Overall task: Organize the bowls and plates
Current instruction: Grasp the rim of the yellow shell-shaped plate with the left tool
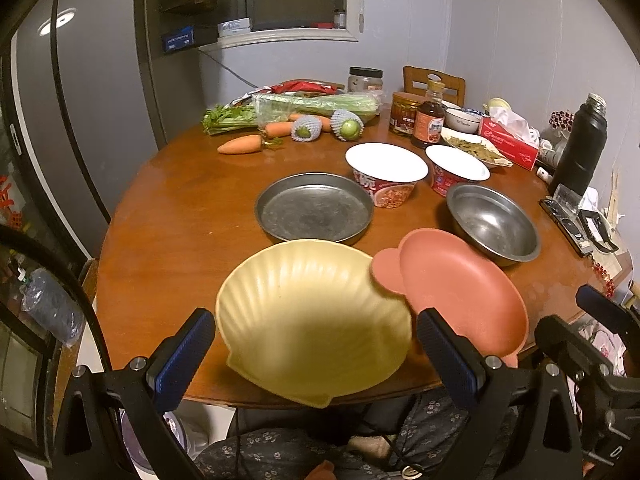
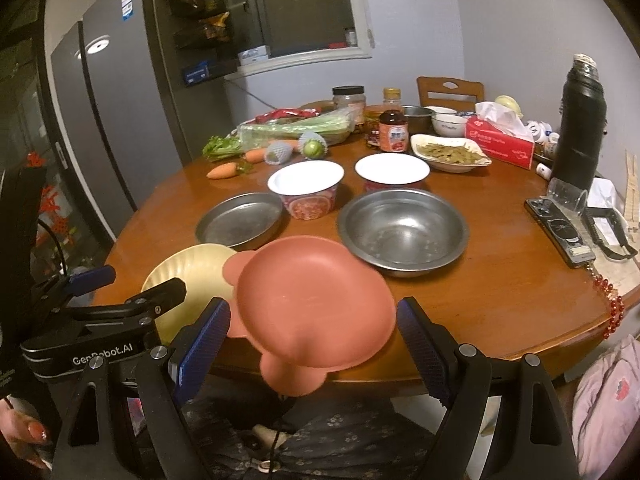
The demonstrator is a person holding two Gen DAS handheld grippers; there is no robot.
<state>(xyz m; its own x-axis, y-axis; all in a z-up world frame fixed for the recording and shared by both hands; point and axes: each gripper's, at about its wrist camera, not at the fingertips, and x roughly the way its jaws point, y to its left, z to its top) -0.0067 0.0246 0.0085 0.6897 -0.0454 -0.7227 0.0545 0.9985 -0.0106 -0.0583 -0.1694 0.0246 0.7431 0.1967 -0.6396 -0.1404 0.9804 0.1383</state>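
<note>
At the table's (image 1: 168, 184) near edge, both grippers, left (image 1: 314, 354) and right (image 2: 312, 344), gape wide, empty, straddling the yellow shell plate (image 1: 312, 320) and pink plate (image 2: 308, 300), probably lining up grasps for stacking

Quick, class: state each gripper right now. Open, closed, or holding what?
Left gripper: open, fingers either side of the yellow shell plate, not clamped.
Right gripper: open, fingers flanking the pink plate, not gripping.
</note>
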